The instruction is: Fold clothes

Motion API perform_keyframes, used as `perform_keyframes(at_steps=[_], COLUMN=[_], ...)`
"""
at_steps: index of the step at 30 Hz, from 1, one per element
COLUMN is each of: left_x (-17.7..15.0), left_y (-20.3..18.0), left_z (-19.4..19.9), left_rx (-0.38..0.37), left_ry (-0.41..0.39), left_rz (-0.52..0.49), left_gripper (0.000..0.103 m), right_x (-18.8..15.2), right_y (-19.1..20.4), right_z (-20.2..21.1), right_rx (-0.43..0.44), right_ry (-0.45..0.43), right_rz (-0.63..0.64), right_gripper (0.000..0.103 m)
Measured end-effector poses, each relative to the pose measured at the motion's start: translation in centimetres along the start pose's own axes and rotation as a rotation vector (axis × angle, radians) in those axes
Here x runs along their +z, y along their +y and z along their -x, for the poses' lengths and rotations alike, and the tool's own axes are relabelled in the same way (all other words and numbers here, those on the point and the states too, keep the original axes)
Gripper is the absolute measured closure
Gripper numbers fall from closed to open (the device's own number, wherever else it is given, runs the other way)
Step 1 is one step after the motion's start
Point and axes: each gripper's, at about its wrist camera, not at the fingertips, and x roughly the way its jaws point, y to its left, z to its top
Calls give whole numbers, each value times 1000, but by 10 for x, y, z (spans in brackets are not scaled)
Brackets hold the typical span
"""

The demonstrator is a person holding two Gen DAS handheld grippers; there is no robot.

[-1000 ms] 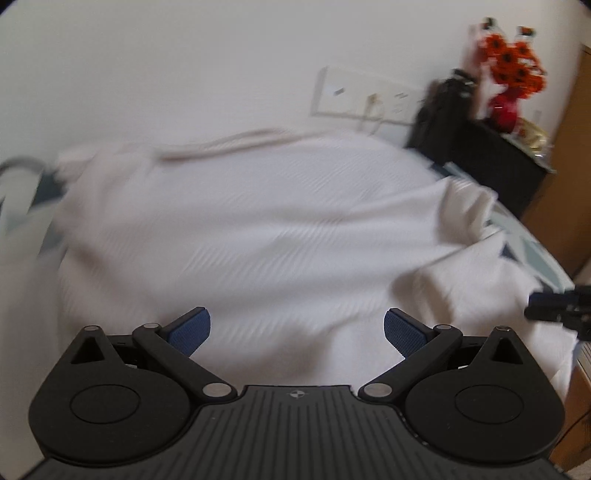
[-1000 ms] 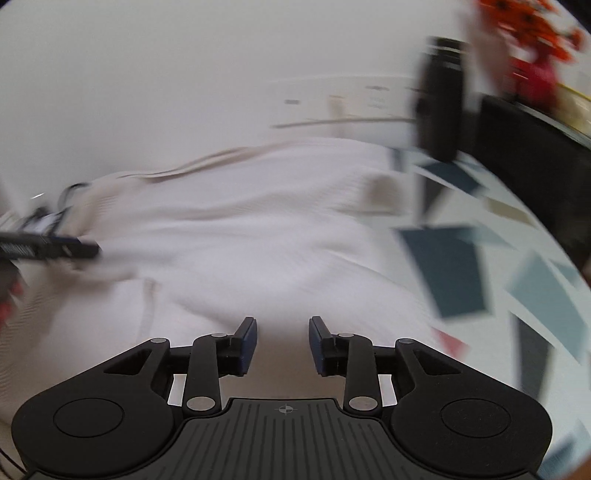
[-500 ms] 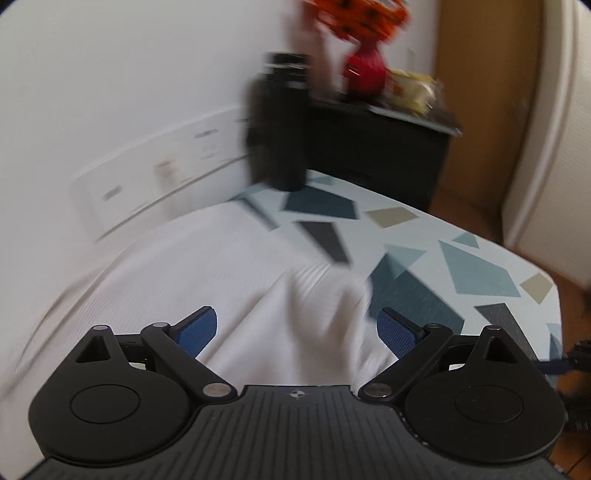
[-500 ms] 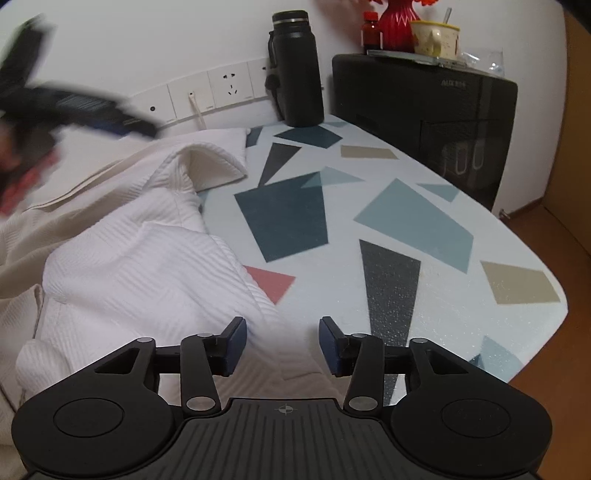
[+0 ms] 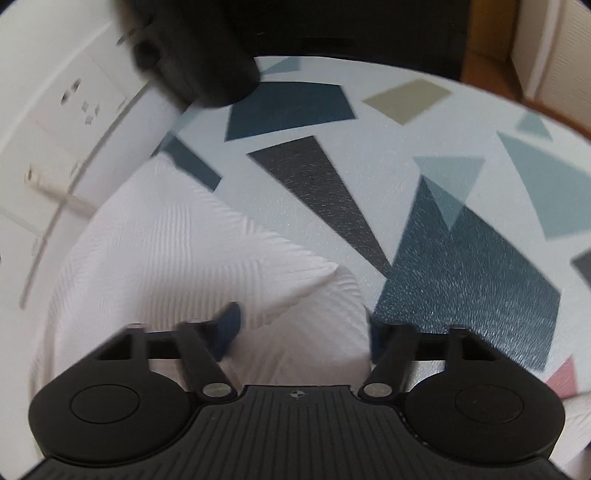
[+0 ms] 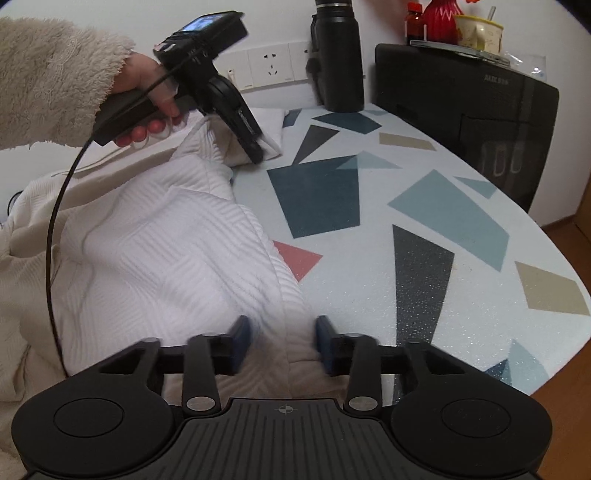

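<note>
A white textured garment [image 6: 166,240] lies bunched on the left part of the patterned table [image 6: 424,221]. In the left wrist view its far corner [image 5: 280,273] sits between the fingers of my left gripper [image 5: 301,334], which is open and low over the cloth. From the right wrist camera, that left gripper [image 6: 255,151] points down at the same corner, held by a hand [image 6: 147,99] in a fluffy sleeve. My right gripper [image 6: 282,345] is open, and the garment's near edge runs between its blue pads.
A black bottle [image 6: 338,55] stands by the wall sockets [image 6: 271,66], close above the left gripper. Along the table's far right side sits a black appliance [image 6: 461,103] with a red vase [image 6: 439,18] and a cup [image 6: 476,31]. Cream cloth [image 6: 22,240] lies at the left.
My left gripper swung right and dropped onto the garment's far corner by the bottle, its fingers narrowing. The right gripper turned toward the table's right side and settled over the near edge.
</note>
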Motion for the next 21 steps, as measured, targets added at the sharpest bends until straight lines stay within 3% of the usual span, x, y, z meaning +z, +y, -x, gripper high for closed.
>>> perform_keyframes(at_steps=[1,5,7,9,10,11,14,18,21], left_x=[-3,-15,-36,-74,-92,-104,-125,-132,-127], left_y=[11,60,96,126,135,140,147,146,150], left_z=[5,28,50,67,65,60,35,26,32], left_rx=[-33,-176,-281,-430,-477,-464,-291,-226,-170], left_ry=[-24,-144,-330,-585,-656,-655,-518,-456,-411], left_rz=[67,361,582,771,845,901,970,910,872], left_gripper=[85,92,93,93,93,93,93,90,62], right_x=[0,1,2,4,5,6,3,3,5], right_y=[0,0,-1,-4,-4,-5,-7,-6,-6], right_z=[1,13,24,32,30,27,13,3,1], right_rx=[4,-13,-34,-44,-57,-70,-104,-111,-129], right_ry=[-1,-44,-92,-121,-106,-90,-29,6,10], right_rz=[4,16,6,-10,-9,-8,12,37,41], right_gripper=[87,93,93,94,94,94,94,93,86])
